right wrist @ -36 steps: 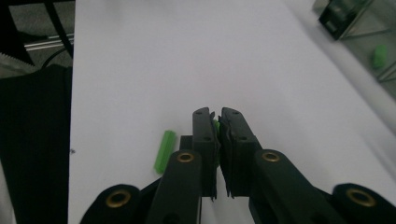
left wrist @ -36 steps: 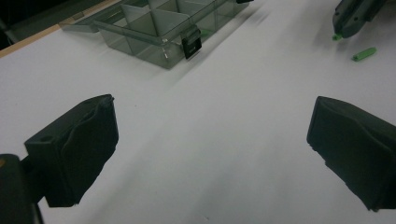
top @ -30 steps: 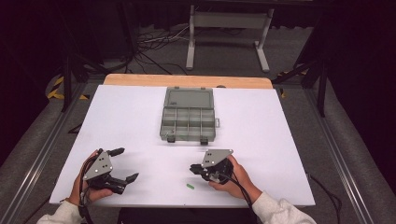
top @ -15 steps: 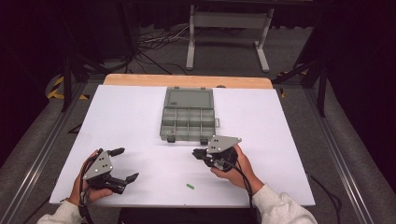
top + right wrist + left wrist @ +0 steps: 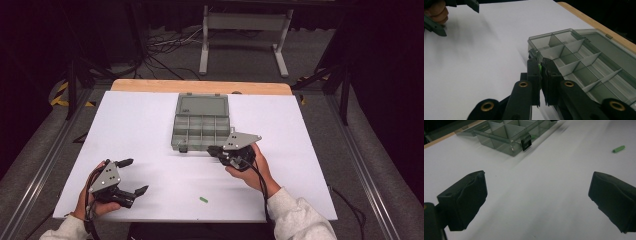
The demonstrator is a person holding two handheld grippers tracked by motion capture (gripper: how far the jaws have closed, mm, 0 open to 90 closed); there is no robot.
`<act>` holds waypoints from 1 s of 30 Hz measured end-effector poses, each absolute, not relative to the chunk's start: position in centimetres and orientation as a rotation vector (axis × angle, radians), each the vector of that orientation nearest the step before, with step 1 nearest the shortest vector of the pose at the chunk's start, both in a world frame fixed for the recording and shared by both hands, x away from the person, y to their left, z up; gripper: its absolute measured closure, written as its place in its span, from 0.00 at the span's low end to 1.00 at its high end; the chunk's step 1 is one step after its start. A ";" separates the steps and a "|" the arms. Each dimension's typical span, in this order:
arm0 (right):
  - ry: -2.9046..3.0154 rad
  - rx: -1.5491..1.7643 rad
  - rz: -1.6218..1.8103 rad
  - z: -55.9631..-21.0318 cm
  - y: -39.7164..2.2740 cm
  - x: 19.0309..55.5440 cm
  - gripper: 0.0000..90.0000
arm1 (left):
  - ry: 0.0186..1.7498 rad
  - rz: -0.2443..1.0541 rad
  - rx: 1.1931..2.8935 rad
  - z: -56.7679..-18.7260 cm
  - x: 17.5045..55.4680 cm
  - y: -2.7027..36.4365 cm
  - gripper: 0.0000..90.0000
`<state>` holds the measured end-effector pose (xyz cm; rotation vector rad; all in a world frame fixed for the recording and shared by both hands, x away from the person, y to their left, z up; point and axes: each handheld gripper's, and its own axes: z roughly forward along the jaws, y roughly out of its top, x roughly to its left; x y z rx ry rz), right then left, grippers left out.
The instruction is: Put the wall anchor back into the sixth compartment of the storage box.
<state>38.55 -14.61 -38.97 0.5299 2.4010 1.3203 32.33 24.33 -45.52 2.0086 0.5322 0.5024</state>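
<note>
I'm carrying a green piece [image 5: 539, 68], clenched in my right tool [image 5: 216, 150], up from the tabletop [image 5: 150, 125] to the box [image 5: 200, 125], left tool [image 5: 132, 176] idling released.

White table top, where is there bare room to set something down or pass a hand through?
Bare room: the white table top left of the open grey plastic compartment box, and the strip right of it. Crowded: the box's near edge, where the right gripper holds a small green piece. Another small green piece lies loose near the front edge.
</note>
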 end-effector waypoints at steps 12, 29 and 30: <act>2.416 0.550 1.360 -38.6 -12.9 40.2 0.95 | 0.526 0.505 2.005 -45.4 32.2 24.1 0.03; 2.436 0.598 1.270 -40.2 -10.2 43.3 0.95 | 0.521 0.504 2.010 -45.5 32.2 24.2 0.03; 2.440 0.612 1.279 -40.4 -10.1 43.7 0.95 | 0.522 0.502 2.008 -45.5 32.2 24.2 0.03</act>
